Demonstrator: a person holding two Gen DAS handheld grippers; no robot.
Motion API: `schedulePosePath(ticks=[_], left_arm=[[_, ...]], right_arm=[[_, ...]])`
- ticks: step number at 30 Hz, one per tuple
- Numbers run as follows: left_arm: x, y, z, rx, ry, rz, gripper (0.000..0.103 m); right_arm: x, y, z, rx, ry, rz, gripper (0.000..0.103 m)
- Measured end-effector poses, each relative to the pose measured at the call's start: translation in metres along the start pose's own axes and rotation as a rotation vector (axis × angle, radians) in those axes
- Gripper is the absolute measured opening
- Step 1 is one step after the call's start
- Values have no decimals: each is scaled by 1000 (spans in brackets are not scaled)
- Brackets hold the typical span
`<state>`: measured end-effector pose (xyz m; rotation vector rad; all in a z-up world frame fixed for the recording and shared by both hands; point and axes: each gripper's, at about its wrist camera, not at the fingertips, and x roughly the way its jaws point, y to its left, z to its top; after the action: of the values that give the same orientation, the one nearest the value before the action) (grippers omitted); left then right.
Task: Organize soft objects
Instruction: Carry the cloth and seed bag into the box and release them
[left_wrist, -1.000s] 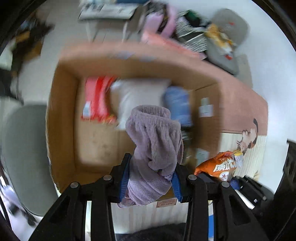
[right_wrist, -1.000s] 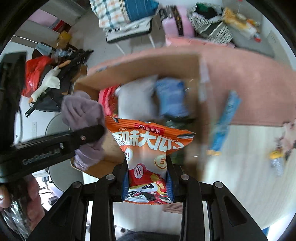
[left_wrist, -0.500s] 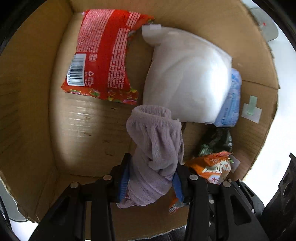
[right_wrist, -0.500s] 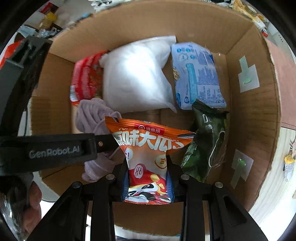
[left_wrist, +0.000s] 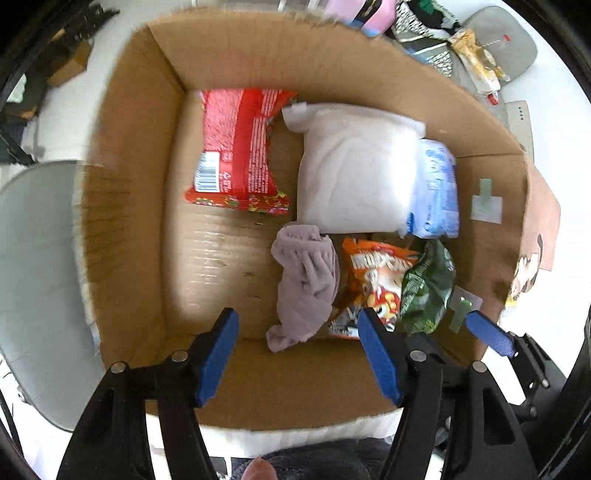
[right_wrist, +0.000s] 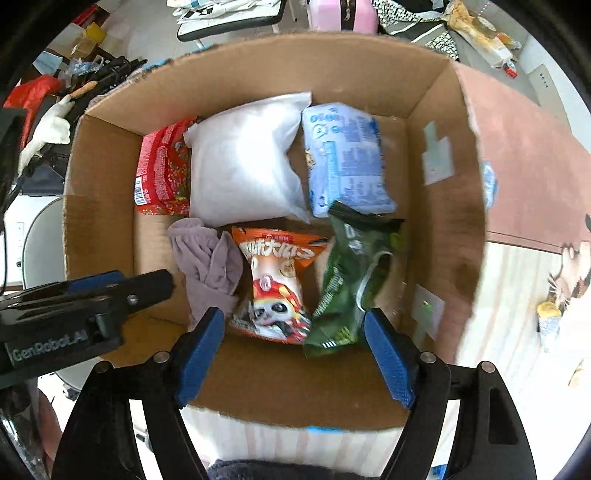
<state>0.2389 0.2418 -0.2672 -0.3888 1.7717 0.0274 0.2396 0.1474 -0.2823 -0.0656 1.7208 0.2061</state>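
Observation:
A cardboard box (left_wrist: 140, 192) (right_wrist: 96, 206) holds the soft goods. A mauve cloth (left_wrist: 304, 291) (right_wrist: 207, 266) lies on its floor beside an orange snack bag (left_wrist: 376, 280) (right_wrist: 277, 280). A green bag (left_wrist: 428, 288) (right_wrist: 351, 280), a white pillow pack (left_wrist: 354, 166) (right_wrist: 243, 162), a blue pack (left_wrist: 436, 192) (right_wrist: 343, 158) and a red pack (left_wrist: 240, 147) (right_wrist: 162, 170) also lie inside. My left gripper (left_wrist: 299, 350) is open and empty above the cloth. My right gripper (right_wrist: 295, 350) is open and empty above the orange bag.
A grey chair seat (left_wrist: 33, 277) is left of the box. Clothes and clutter (left_wrist: 443, 33) (right_wrist: 74, 92) lie on the floor behind and beside it. A pink mat (right_wrist: 524, 166) and a printed striped mat (right_wrist: 517, 314) are to the right.
Both grippers opened and pulled back up. The mauve cloth and the orange snack bag dropped out of them and now lie on the box floor.

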Motion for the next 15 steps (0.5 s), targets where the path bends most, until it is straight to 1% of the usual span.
schedulePosePath(ticks=[1,2,3,4,5,7,8,10,12,15], left_arm=[[-6,-2,-5,4,-16,6,65],[-13,-6,-11,13,-42,26,69],[-18,-7,-18,21,-66,41,82],[-25,-9,-25,26,-92,55,90],[-31,-9,-29,32,-125,75,99],[-44,-6,-37,45,-179,111,99],[-45,-11,-39,47,-200,124,100],[-51,-10,-51,36,-232,131,100],[-50,-13,-56,33,-253,142,100],[-58,-18,-72,37,-284,152,100]], right_arm=[[-5,0,-4,-5,-12,-6,80],[-11,-1,-10,-8,-26,-19,81],[-16,-5,-14,-11,-35,-30,86],[-21,-8,-19,-15,-50,-34,97],[-25,-10,-24,-12,-61,-27,101],[-33,-16,-33,-17,-84,-16,103],[-39,-20,-37,-18,-97,-18,103],[-55,-35,-41,-25,-131,-34,103],[-66,-40,-51,-34,-158,-32,103],[-82,-44,-63,-43,-184,-24,103]])
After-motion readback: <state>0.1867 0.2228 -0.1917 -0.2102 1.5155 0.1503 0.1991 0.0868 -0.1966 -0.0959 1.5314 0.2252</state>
